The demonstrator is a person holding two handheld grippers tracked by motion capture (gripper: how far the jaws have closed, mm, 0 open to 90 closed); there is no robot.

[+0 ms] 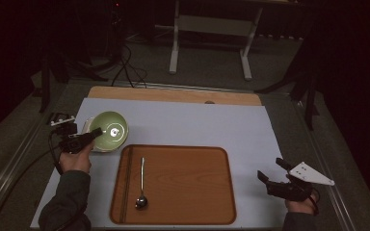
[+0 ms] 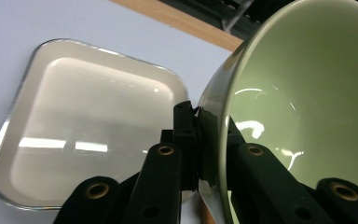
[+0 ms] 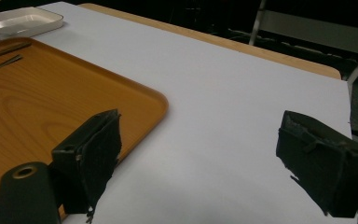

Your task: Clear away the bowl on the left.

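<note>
Bowl (image 1: 110,130) pinched at its rim by left hand-held gripper (image 1: 92,134), lifted and tilted above square dish (image 2: 88,121), not yet on tray (image 1: 183,185) beside spoon (image 1: 141,185); right hand-held gripper (image 1: 275,171) gapes empty over worktop (image 1: 197,125).

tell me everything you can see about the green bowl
The round pale green glossy bowl, ceramic by its look, has a smooth shiny inside with light glints and a darker reflective outer wall. The left gripper is shut on its rim, one jaw inside and one outside. It is tilted and seems lifted above the shallow square off-white dish, at the left of the white table mat, beyond the wooden tray's far left corner. It looks empty.
</note>
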